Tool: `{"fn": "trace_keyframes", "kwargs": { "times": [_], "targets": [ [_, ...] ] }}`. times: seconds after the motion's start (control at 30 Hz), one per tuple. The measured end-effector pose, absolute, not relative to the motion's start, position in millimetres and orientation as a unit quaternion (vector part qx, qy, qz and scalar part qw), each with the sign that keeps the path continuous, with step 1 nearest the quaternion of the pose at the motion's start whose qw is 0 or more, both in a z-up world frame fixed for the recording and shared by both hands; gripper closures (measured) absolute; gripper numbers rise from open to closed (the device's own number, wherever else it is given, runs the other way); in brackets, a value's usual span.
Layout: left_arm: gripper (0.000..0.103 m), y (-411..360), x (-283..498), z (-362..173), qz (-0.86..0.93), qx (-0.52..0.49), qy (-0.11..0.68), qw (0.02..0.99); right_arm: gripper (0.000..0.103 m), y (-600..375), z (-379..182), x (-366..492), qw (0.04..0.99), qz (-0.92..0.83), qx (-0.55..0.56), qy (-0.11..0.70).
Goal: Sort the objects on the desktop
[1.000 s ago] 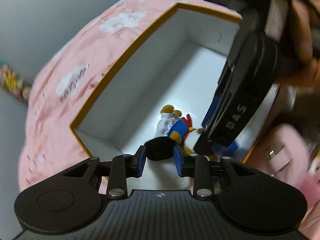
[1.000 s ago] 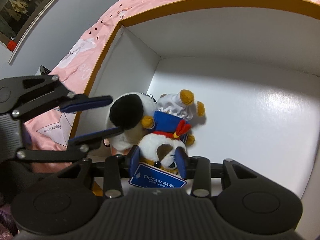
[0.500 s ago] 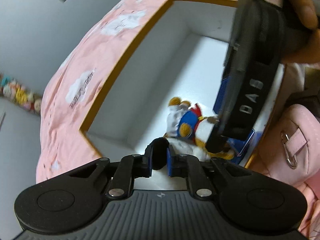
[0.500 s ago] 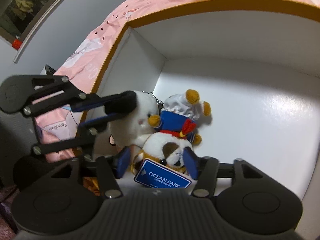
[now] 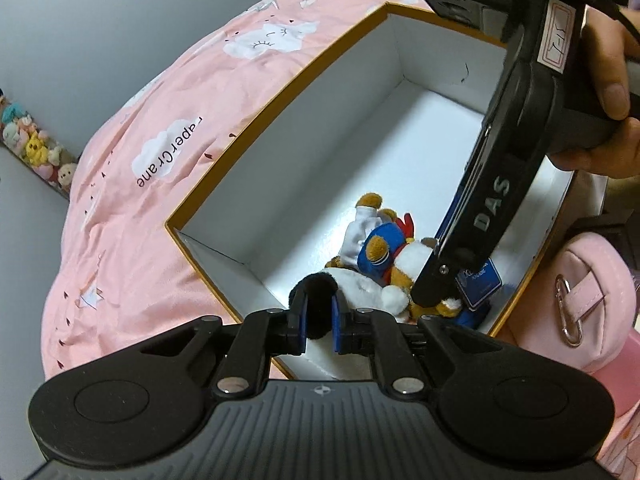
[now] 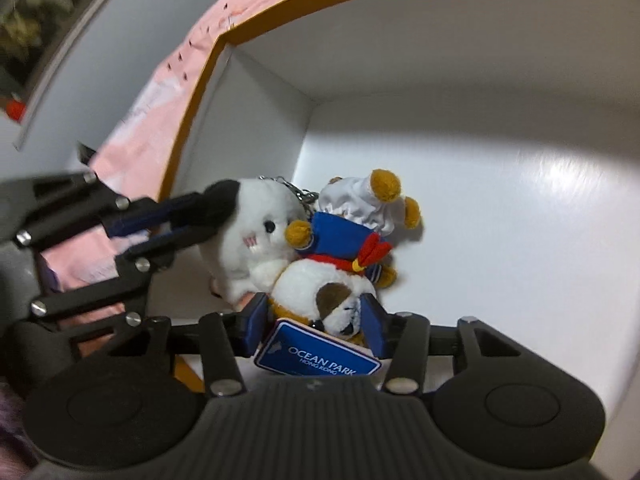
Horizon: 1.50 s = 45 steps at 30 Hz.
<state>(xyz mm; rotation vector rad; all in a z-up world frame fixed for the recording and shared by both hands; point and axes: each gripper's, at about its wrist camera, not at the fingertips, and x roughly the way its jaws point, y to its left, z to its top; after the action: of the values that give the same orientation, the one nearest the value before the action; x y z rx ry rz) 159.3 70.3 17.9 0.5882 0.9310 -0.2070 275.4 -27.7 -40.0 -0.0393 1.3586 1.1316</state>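
A white box with an orange rim (image 5: pixel 280 92) lies on a pink sheet. Inside it are two plush toys. My left gripper (image 5: pixel 319 316) is shut on the black ear of a white plush keychain (image 6: pixel 256 236), seen in the left wrist view as black fur (image 5: pixel 318 292). My right gripper (image 6: pixel 316 320) is open around the head of a sailor-dressed plush (image 6: pixel 340 248) with a blue OCEAN PARK tag (image 6: pixel 320 356). In the left wrist view the right gripper (image 5: pixel 436 292) reaches down onto that plush (image 5: pixel 380 252).
The pink sheet (image 5: pixel 160 152) with cloud prints surrounds the box. A pink bag with a metal clip (image 5: pixel 572 308) sits at the right. Small plush figures (image 5: pixel 36 148) line a ledge at far left. The box floor (image 6: pixel 500 220) to the right holds nothing.
My left gripper closed on the white plush's black ear and lifted it slightly. My right gripper opened around the sailor plush's head.
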Motion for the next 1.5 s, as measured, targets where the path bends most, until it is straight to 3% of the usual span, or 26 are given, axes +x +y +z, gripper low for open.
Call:
{"fn": "trace_keyframes", "kwargs": {
  "times": [0.4,0.87,1.27,1.5],
  "targets": [
    [0.090,67,164,5,-0.101,0.283,0.448,0.842,0.051,6,-43,261,0.624,0.502,-0.116,0.588],
    [0.083,73,161,20,-0.088,0.233,0.450,0.858,0.033,-4,-21,243,0.671,0.488,-0.143,0.540],
    [0.079,54,99,78,-0.093,0.180,0.383,0.901,0.035,-88,51,207,0.768,0.466,-0.067,0.434],
    [0.074,31,60,69,-0.134,0.164,0.392,0.895,0.043,-144,58,169,0.807,0.418,-0.011,0.418]
  ]
}}
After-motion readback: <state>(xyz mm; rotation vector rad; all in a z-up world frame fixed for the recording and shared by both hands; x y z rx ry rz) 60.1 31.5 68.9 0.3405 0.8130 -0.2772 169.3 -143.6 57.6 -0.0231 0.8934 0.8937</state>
